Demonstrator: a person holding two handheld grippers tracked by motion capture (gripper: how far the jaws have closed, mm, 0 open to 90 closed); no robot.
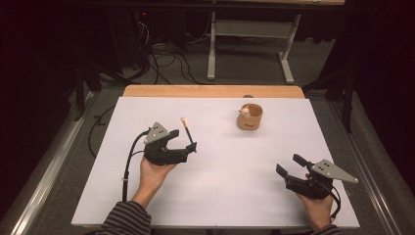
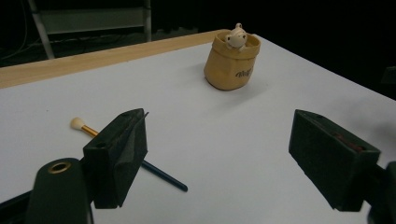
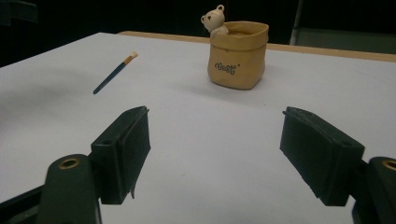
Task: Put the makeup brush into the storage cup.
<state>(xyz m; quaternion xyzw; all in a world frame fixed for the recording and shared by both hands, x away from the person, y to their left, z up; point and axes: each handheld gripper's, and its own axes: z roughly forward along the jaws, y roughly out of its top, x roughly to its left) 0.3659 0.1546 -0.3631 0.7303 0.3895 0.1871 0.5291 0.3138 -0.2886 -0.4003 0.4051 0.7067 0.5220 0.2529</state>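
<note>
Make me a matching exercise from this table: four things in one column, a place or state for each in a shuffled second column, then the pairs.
Things:
1. brush
2. pot
3. bear figure
4. right tongs

Places or states:
A. peeks over the pot's rim
B. open, holding nothing, at the table's right
C. lies flat beside the left tongs
D. stands upright toward the far edge

Pairs: 1-C, 2-D, 3-A, 4-B

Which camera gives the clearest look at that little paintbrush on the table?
The right gripper view: the paintbrush lies whole and unblocked there. In the left gripper view a jaw hides its middle. In the high view it is small, beside the left gripper.
</note>
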